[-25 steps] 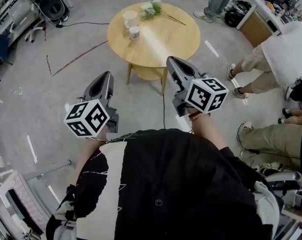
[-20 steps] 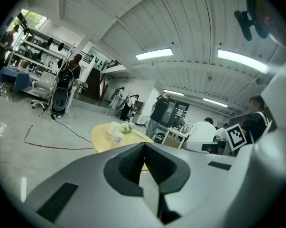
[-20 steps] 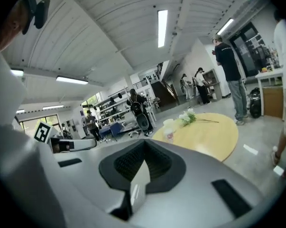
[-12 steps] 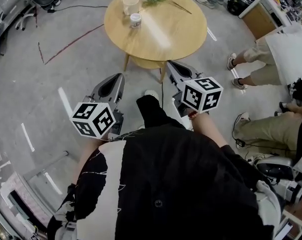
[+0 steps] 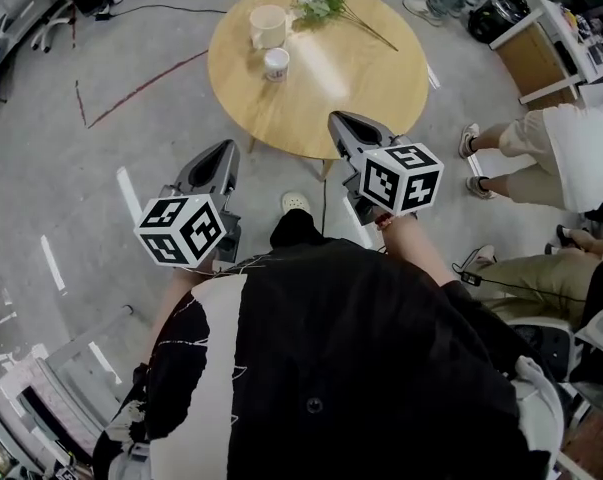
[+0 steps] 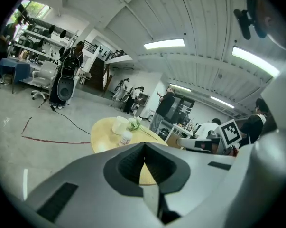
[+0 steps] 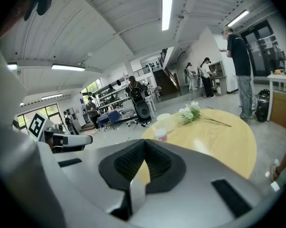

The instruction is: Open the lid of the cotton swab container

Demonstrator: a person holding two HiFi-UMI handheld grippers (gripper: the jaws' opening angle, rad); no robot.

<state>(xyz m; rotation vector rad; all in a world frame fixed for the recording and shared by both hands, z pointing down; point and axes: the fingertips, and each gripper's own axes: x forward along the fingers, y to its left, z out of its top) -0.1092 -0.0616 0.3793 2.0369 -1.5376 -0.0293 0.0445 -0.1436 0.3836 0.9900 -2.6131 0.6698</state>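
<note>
A small white cotton swab container [image 5: 275,63] with its lid on stands on the round wooden table [image 5: 361,78], beside a cream cup [image 5: 267,26]. The container also shows in the left gripper view [image 6: 125,137] and the right gripper view [image 7: 160,134]. My left gripper [image 5: 221,152] is held out short of the table's near edge, shut and holding nothing. My right gripper [image 5: 349,123] reaches just over the near rim, also shut with nothing in it. Both stay well short of the container.
White flowers [image 5: 326,0] lie at the table's far side. People stand and sit to the right [image 5: 571,148]. A black speaker [image 6: 66,82] and cables stand on the floor at the far left. Grey concrete floor surrounds the table.
The table has drawn nearer in the head view as I stepped toward it. Both grippers have come closer to its near edge, still shut.
</note>
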